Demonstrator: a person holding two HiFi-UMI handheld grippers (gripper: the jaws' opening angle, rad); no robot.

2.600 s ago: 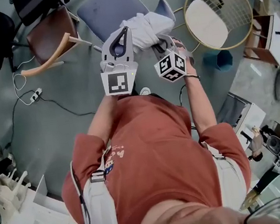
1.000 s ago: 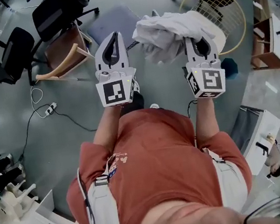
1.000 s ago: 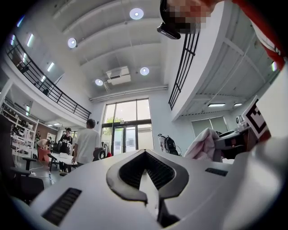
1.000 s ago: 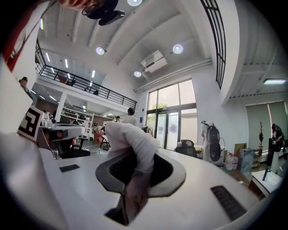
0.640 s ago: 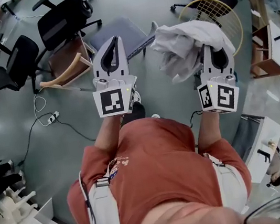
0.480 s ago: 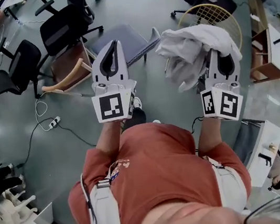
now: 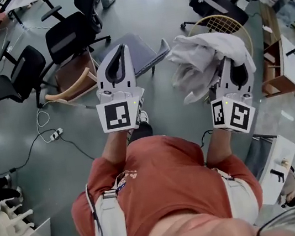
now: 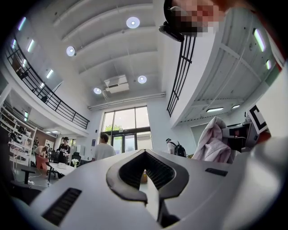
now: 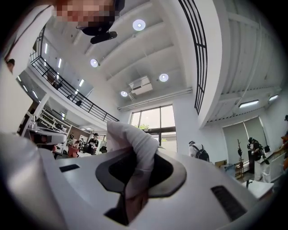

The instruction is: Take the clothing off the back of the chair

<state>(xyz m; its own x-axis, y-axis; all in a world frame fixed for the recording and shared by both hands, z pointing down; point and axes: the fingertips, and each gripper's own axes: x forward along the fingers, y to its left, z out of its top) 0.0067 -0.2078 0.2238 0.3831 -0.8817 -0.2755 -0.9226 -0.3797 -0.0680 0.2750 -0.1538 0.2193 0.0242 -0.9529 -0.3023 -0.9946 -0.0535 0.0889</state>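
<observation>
Looking thru head view: white garment (image 7: 204, 57) hangs from your right gripper (image 7: 232, 67), well clear of grey chair (image 7: 139, 51), so removal's done. Left gripper view: left gripper (image 8: 146, 153) jaws together, empty. Right gripper view: jaws clamped on the garment.

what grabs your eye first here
A crumpled white garment hangs bunched at the upper right of the head view, pinched between the fingers of the right gripper. The left gripper beside it is shut and empty, above a grey-blue padded chair on the floor.
</observation>
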